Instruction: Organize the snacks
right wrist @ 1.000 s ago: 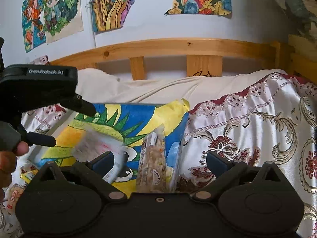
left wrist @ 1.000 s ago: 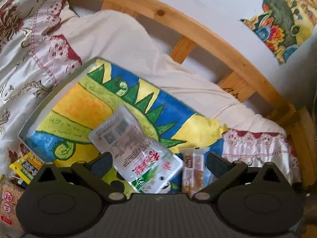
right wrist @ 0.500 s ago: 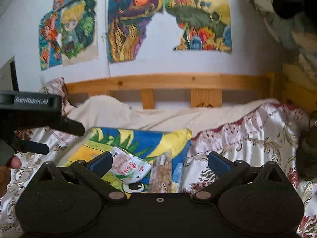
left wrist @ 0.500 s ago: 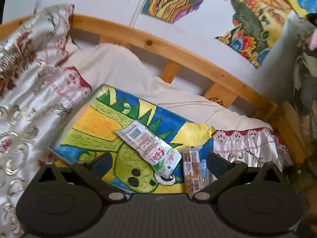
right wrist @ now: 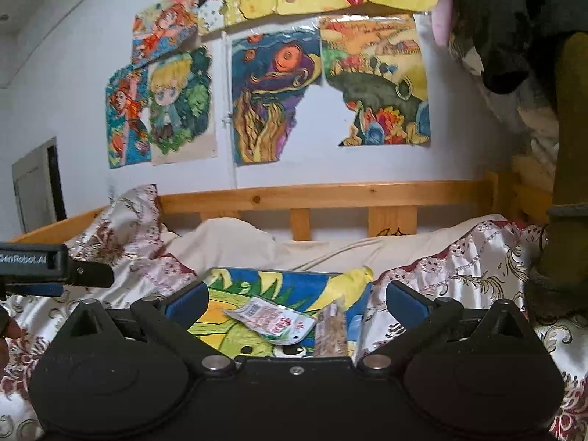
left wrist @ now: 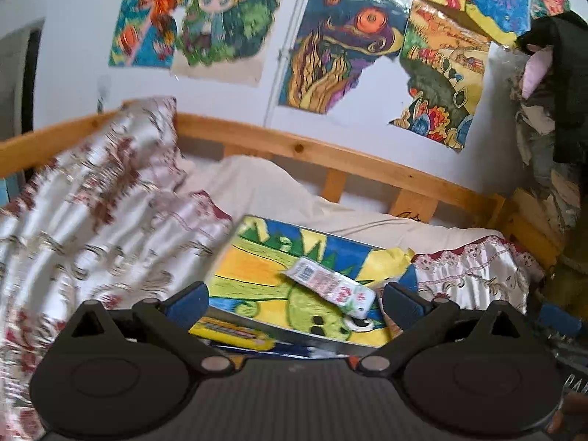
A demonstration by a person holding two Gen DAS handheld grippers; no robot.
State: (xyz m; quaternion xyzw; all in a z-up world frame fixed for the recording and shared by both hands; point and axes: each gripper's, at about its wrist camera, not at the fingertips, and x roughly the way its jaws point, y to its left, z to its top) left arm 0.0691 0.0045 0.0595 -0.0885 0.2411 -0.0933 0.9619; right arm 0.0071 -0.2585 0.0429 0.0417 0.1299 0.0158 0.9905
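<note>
A shallow box (left wrist: 253,268) lined with a bright dinosaur drawing lies on the bed. A white snack packet (left wrist: 330,288) with red print rests flat inside it. In the right wrist view the same packet (right wrist: 273,318) lies beside a slim nut bar (right wrist: 330,330) at the right side of the box (right wrist: 294,281). A yellow packet (left wrist: 231,330) sits just in front of the box, outside it. My left gripper (left wrist: 294,299) hovers open, back from the box, holding nothing. My right gripper (right wrist: 296,299) is open and empty too.
A patterned satin quilt (left wrist: 92,228) covers the bed on both sides of the box. A wooden bed rail (right wrist: 330,196) runs behind, under a wall of drawings (right wrist: 272,103). Dark hanging clothes (right wrist: 514,18) crowd the upper right. The left gripper's housing (right wrist: 33,262) shows at the left edge.
Both grippers have drawn back and up from the box. The white packet, close between the left fingers a second ago, now lies still in the box.
</note>
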